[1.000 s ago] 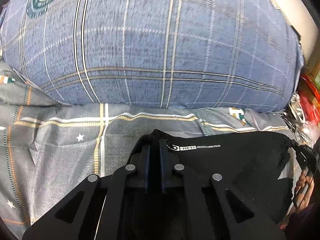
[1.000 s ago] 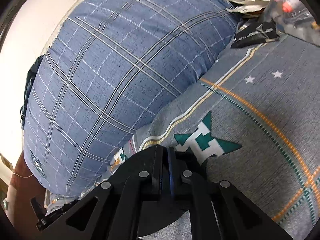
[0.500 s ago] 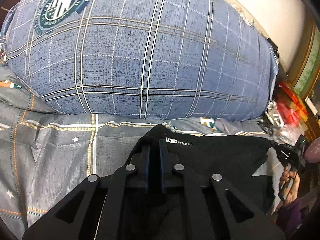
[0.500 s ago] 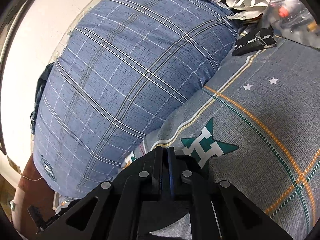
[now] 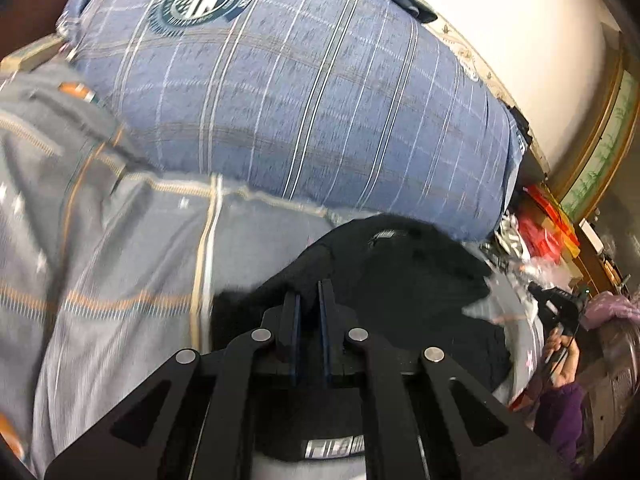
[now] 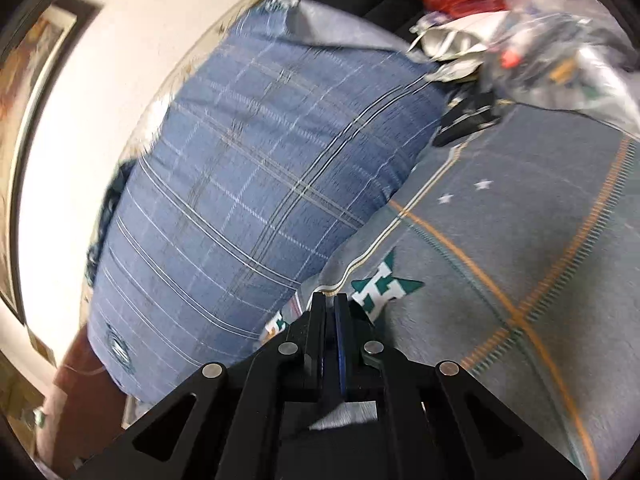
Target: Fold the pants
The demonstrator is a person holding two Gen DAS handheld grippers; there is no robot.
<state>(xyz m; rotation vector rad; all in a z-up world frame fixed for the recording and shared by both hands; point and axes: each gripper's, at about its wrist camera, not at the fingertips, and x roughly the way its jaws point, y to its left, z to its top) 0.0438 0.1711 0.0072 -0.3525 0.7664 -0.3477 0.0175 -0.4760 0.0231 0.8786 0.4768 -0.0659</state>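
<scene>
Left wrist view: my left gripper [image 5: 308,300] is clamped on a fold of the black pants [image 5: 400,276], centre frame, draped right toward my right gripper [image 5: 560,308] at the right edge. Pants lie on the grey plaid bedsheet [image 5: 132,264], below one blue plaid pillow [image 5: 304,92]. Right wrist view: right gripper [image 6: 330,312] pinched nearly closed, black cloth between the fingers, low centre. One pants, two grippers. Clear plastic bags [image 6: 560,40] upper right, contents blurred.
</scene>
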